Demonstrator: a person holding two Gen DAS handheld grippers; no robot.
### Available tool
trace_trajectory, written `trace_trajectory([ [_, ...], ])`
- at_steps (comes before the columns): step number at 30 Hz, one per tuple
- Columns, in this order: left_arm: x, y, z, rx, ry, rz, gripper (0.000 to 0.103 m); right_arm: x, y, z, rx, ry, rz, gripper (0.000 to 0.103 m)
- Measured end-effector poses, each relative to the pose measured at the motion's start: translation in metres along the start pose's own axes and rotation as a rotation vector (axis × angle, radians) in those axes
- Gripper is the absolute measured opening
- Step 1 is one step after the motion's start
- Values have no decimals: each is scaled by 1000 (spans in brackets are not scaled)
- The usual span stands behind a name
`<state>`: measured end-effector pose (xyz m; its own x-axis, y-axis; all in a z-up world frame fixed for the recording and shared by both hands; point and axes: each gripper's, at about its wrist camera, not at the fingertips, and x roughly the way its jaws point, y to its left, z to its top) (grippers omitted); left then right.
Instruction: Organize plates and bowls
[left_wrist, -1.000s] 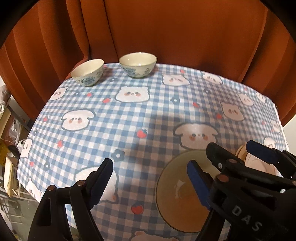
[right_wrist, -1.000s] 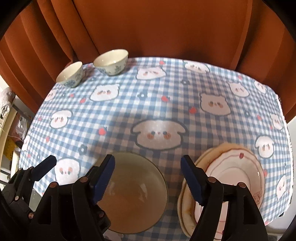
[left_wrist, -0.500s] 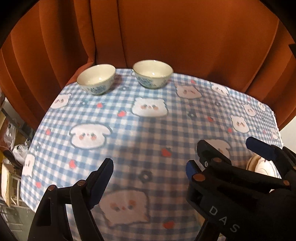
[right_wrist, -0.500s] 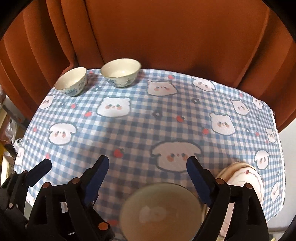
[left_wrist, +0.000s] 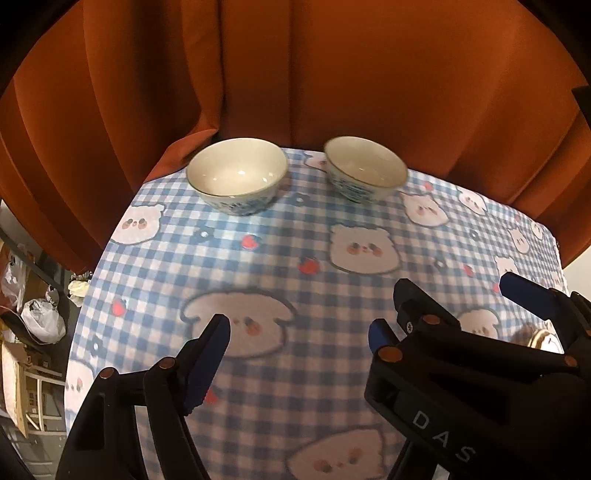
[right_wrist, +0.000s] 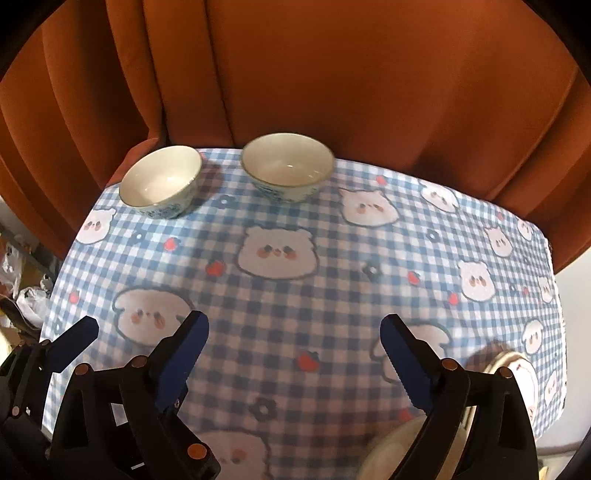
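Observation:
Two small white bowls with blue patterns stand side by side at the table's far edge: the left bowl (left_wrist: 236, 173) (right_wrist: 162, 181) and the right bowl (left_wrist: 365, 170) (right_wrist: 288, 166). My left gripper (left_wrist: 297, 332) hovers over the checked cloth well short of them, its jaws closing with nothing between them. Beside it my right gripper (right_wrist: 294, 325) (left_wrist: 461, 291) is also held above the cloth, its jaws opening and empty. A cream plate with a brown rim (right_wrist: 517, 369) (left_wrist: 546, 338) and a brownish glass bowl (right_wrist: 391, 450) lie at the near right, partly hidden by the right gripper.
The table (right_wrist: 332, 258) wears a blue-and-white checked cloth printed with bears. An orange curtain (right_wrist: 332, 74) hangs close behind the two bowls. Bags and boxes (left_wrist: 37, 321) clutter the floor past the table's left edge.
Both grippers have moved forward over the table toward the two small bowls. The glass bowl and plate have slid down to the views' bottom right. The right jaws stand wider.

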<state>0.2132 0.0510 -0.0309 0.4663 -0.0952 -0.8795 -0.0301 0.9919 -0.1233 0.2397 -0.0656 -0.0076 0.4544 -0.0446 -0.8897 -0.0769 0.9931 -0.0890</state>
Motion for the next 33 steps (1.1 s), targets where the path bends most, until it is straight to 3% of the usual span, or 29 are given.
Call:
trace_trajectory([
  [9,25,49,40,0,-6,0,76,27,50,42,-7,-7,22,96],
  [20,63,89,95,3,3,-11,76,69,84,99,25,15,30,96],
  [23,73,97,111,22,-7,-12,77,83,89,112,50,19,64,96],
  [28,93,103,131,53,-11,7,78,114,83,131,137,51,210,96],
  [33,117,112,144,53,-6,9,78,136,91,149,136,37,187,94],
])
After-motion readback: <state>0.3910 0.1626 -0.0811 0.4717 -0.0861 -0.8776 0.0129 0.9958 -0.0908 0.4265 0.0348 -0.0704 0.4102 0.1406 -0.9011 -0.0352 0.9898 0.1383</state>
